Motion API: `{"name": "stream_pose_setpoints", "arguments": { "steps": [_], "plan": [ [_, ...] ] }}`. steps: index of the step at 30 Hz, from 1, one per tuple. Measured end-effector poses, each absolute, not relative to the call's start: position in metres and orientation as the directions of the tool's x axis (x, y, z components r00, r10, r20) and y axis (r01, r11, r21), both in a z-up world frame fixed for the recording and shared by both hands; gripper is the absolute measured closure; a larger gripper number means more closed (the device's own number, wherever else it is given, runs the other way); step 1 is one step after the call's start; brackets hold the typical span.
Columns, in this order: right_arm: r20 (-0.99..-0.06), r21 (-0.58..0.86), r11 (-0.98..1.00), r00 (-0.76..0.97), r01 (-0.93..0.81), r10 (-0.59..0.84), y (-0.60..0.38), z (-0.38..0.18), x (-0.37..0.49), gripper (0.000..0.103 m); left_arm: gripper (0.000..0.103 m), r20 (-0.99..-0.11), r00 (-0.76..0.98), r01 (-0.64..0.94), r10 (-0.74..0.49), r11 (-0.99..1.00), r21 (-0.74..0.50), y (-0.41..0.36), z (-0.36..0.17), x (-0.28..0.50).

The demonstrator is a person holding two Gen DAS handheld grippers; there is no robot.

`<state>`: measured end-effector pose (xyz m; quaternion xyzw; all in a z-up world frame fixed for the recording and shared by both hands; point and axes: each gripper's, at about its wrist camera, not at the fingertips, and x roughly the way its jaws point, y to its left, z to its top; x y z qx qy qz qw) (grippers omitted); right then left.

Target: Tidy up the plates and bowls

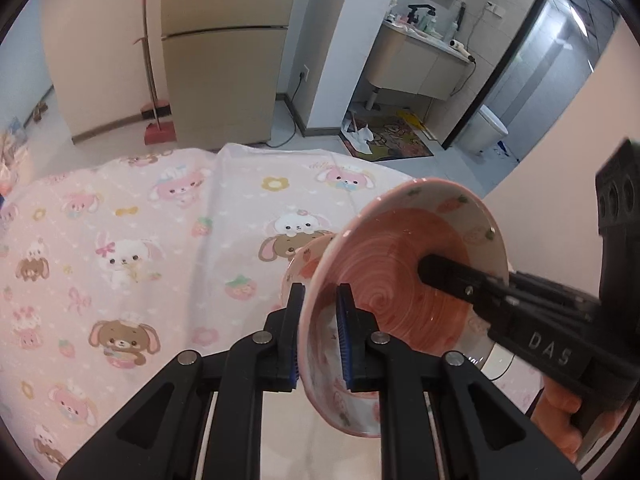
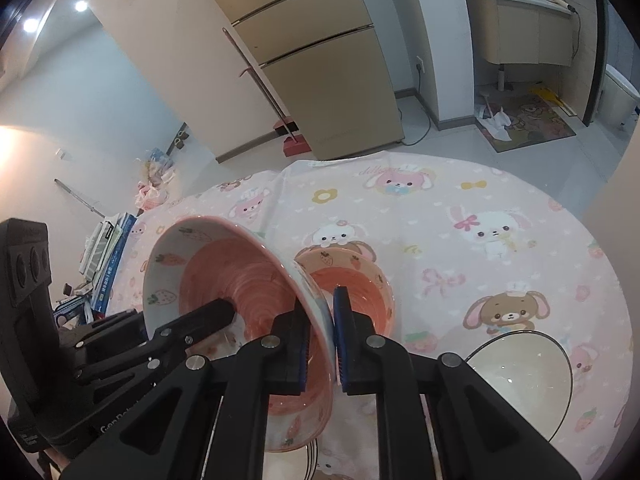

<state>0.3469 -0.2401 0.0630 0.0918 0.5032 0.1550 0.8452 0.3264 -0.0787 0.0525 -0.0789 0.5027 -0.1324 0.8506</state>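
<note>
A pink swirl bowl (image 1: pixel 400 264) with strawberry prints hangs tilted above the table, held at opposite sides of its rim. My left gripper (image 1: pixel 320 296) is shut on the near rim, one pad inside and one outside. In the right wrist view my right gripper (image 2: pixel 320 300) is shut on the same bowl (image 2: pixel 224 276) at its other edge. The left gripper's inner finger (image 2: pixel 212 316) reaches into the bowl there. A second, smaller pink bowl (image 2: pixel 348 280) stands upright on the cloth just behind the held one, partly hidden by it (image 1: pixel 308 256).
The round table wears a pink cartoon-animal cloth (image 2: pixel 480 208). A white bowl with a dark rim (image 2: pixel 520 376) sits at the near right. A person's hand (image 1: pixel 560 412) holds the right gripper. Beyond the table stand a fridge (image 1: pixel 224 60) and a red dustpan (image 1: pixel 160 132).
</note>
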Motion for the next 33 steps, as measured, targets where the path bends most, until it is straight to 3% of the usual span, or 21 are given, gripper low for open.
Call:
{"name": "stream_pose_setpoints", "arguments": {
  "steps": [18, 33],
  "plan": [
    [-0.866, 0.305, 0.947, 0.385, -0.098, 0.319, -0.247, 0.029, 0.368, 0.09, 0.09, -0.881, 0.356, 0.114, -0.313, 0.95, -0.292, -0.086, 0.012, 0.348],
    [-0.892, 0.293, 0.951, 0.331, -0.097, 0.308, -0.24, 0.007, 0.376, 0.09, 0.09, -0.893, 0.384, 0.108, -0.234, 0.972, -0.208, -0.089, 0.006, 0.349]
  ]
}}
